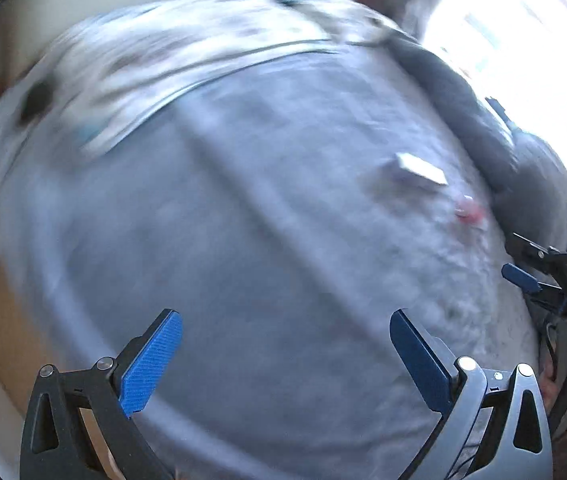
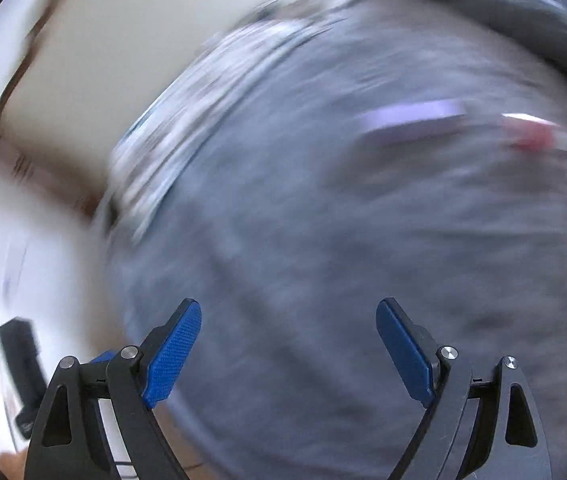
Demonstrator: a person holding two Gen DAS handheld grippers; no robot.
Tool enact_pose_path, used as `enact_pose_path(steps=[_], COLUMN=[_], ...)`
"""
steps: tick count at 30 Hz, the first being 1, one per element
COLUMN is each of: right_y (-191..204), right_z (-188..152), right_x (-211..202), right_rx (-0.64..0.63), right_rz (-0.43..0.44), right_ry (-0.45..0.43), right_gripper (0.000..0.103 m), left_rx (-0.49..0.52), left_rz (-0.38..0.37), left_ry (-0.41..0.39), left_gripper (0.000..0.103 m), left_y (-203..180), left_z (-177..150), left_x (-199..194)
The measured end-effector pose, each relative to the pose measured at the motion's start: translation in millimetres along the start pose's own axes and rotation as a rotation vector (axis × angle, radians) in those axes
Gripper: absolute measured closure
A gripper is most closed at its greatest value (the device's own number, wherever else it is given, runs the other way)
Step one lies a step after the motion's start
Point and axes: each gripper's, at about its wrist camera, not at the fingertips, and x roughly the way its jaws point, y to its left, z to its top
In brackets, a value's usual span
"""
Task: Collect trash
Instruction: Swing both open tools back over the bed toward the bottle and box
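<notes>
Both views heavily motion-blurred, right wrist worse. Bed with grey blanket (image 1: 263, 240) fills both frames; patterned white-grey bedding (image 1: 155, 64) lies across the far end, darker grey pillow or folded cloth (image 1: 463, 108) along the right side by a bright window (image 1: 523, 60). Left hand-held gripper (image 1: 285, 356) is over the blanket, blue pads spread wide, nothing between them. Trash on the blanket: a flat white paper piece (image 1: 421, 170), looks like a small card or wrapper, lying ahead and to the right of the left hand-held gripper, well apart from it. Just beyond it to the right, near the dark cloth, a small pink-red scrap (image 1: 468, 210), too blurred to say what it is; the two pieces sit near each other but not touching. Right hand-held gripper (image 1: 521, 278) shows at the left view's right edge, one blue pad visible, near the pink scrap but not touching it. In the right wrist view, the right hand-held gripper (image 2: 289, 350) has jaws wide apart and empty, above the blanket (image 2: 323, 260). White paper (image 2: 415, 118) smeared ahead and upper right of it, pink-red scrap (image 2: 535, 136) further right, both well apart from the fingers. Dark object (image 2: 19, 364) at lower left edge, unclear, possibly the other tool.
</notes>
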Motion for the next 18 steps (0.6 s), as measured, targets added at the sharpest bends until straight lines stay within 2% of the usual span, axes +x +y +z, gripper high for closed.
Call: enact_pose_path(steps=[2, 6, 8, 12, 14, 17, 18], right_y=[-46.3, -137.2, -168.7, -217.7, -233.9, -252.6, -258.0], right_z=[23.1, 61.6, 75.8, 103.0, 114.8, 133.8, 142.1], right_x=[-14.9, -32.1, -31.4, -16.6, -6.4, 16.4, 26.4], right_rx=[0.129, 0.419, 0.524, 0.622, 0.649, 0.705, 0.715], right_rz=[-0.014, -0.042, -0.054, -0.118, -0.121, -0.122, -0.149], right_ry=[-0.047, -0.118, -0.145, -0.108, -0.076, -0.026, 0.001], right_gripper=[0.014, 0.014, 0.014, 0.013, 0.013, 0.013, 0.013], left_rx=[0.058, 0.148, 0.206, 0.303, 0.364, 0.461, 0.481], left_rz=[-0.034, -0.048, -0.048, -0.023, 0.0, 0.031, 0.038], left_ry=[0.014, 0.016, 0.045, 0.092, 0.097, 0.121, 0.13], left_gripper=[0.0, 0.0, 0.0, 0.0, 0.0, 0.0, 0.0], left_y=[-40.4, -109.0, -143.9, -189.7, -210.4, -229.9, -232.1], left_z=[31.1, 82.5, 106.5, 136.0, 147.6, 158.6, 161.0], left_x=[20.1, 57.7, 87.0, 129.3, 145.7, 166.5, 172.2])
